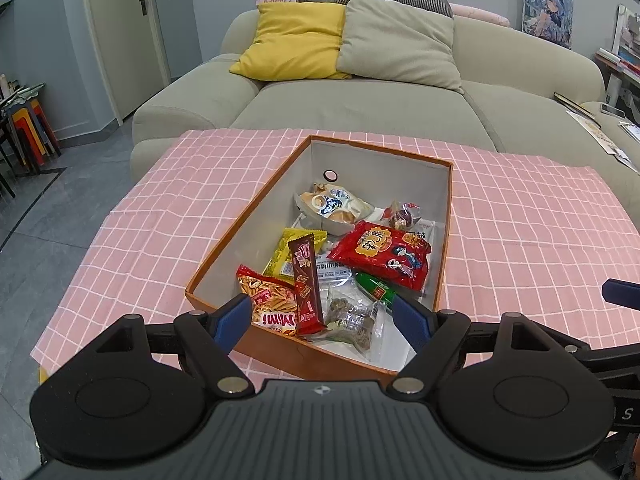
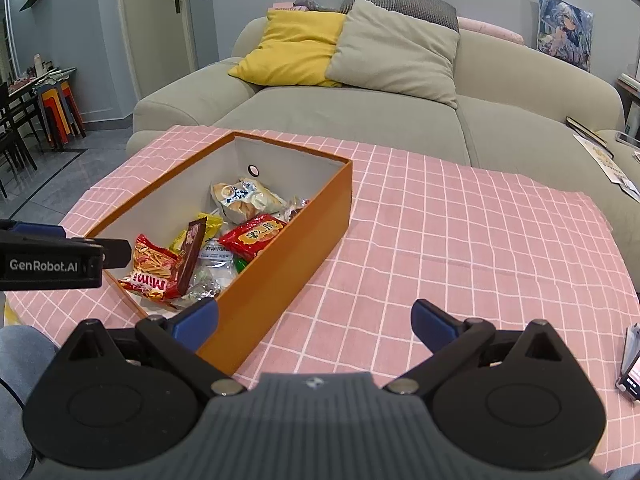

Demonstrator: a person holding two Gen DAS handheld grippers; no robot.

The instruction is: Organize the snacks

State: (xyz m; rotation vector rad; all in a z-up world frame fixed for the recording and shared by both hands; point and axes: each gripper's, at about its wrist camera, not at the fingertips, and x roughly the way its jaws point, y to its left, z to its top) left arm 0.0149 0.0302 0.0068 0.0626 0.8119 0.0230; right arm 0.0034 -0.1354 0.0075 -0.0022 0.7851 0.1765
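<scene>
1. Hovering my left gripper (image 1: pixel 322 318) over the near end of the orange box (image 1: pixel 256 216), fingers spread wide and holding nothing. The two blue fingertips straddle the near-end pile.

2. Right between those fingers stands the brown snack bar (image 1: pixel 307 284). Its long axis runs away from me, nearly along the reach, foot against the near wall and top leaning slightly left. It props on the red Mimi bag (image 1: pixel 267 300) to its left, with a clear crinkly packet (image 1: pixel 352 316) lying to its right.

3. Deeper in the box: a yellow packet (image 1: pixel 294 250), a big red bag (image 1: pixel 382 256), a green packet (image 1: pixel 374 286) peeking from under it, a pale bag of buns (image 1: pixel 332 208) near the far wall.

4. My right gripper (image 2: pixel 314 320) is also released and empty, fingers wide. It sits off the box's right side, over the pink checked cloth on the desk (image 2: pixel 460 240), its left fingertip just beside the box's outer wall (image 2: pixel 280 264).

5. So the left one is nearer; the snacks lie straight ahead and below it, while the right would have to cross the wall.

6. My call: since the bar lies along the reach, closing across its narrow width looks workable without turning the wrist. The risk is pinching the Mimi bag along with it.

7. No snacks show on the cloth from either view, so the sorting seems barely begun or nearly finished; I can't tell which.
</scene>
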